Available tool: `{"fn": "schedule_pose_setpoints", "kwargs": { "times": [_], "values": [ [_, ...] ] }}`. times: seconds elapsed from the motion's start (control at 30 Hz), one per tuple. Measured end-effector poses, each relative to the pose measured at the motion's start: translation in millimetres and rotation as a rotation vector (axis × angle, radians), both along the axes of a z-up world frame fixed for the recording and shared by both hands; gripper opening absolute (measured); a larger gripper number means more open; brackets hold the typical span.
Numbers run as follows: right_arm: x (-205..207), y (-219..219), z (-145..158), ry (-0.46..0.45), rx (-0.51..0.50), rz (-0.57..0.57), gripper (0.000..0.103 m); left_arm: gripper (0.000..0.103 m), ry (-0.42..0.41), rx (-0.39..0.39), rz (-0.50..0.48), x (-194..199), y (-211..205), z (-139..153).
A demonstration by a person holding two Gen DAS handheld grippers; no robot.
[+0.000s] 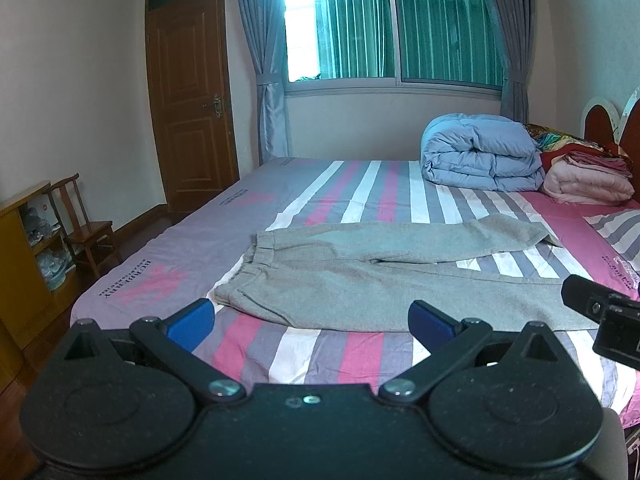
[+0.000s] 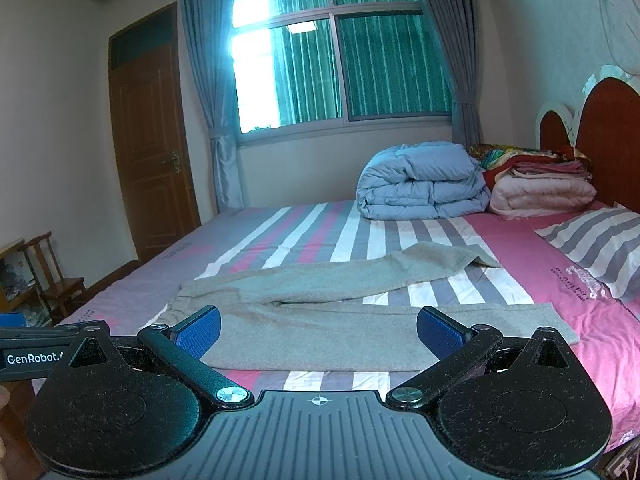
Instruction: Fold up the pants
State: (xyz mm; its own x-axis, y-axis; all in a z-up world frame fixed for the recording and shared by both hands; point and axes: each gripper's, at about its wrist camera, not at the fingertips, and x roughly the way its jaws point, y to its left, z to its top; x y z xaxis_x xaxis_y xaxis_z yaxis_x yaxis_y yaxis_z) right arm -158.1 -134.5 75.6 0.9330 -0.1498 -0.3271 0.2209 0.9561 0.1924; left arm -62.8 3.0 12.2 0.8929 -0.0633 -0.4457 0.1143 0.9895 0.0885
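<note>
Striped in pink, grey and white, the bed point(image 1: 352, 184) fills the room below a window point(image 1: 394, 28) with a door point(image 1: 188, 92) to its left. My pants point(image 1: 360, 280) lie flat near the bed's near edge, waistband toward the foot, 2 legs spreading toward the headboard point(image 2: 608, 136). My left gripper point(image 1: 312, 320) hovers above the near edge, blue pads point(image 1: 191, 322) spread wide and holding nothing. My right gripper point(image 2: 318, 330) hangs beside it, also spread wide and apart from the pants. At the far edge sit a blue duvet point(image 2: 420, 184) and folded blankets point(image 2: 540, 188).
</note>
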Motion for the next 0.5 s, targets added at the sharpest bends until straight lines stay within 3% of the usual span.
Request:
{"fn": "schedule_pose_setpoints", "kwargs": {
  "times": [0.5],
  "values": [
    [1.6,-0.7,-0.4,0.004,0.009,-0.005,0.103,0.097,0.012,-0.002,0.0,1.8,-0.5,-4.8]
  ]
}}
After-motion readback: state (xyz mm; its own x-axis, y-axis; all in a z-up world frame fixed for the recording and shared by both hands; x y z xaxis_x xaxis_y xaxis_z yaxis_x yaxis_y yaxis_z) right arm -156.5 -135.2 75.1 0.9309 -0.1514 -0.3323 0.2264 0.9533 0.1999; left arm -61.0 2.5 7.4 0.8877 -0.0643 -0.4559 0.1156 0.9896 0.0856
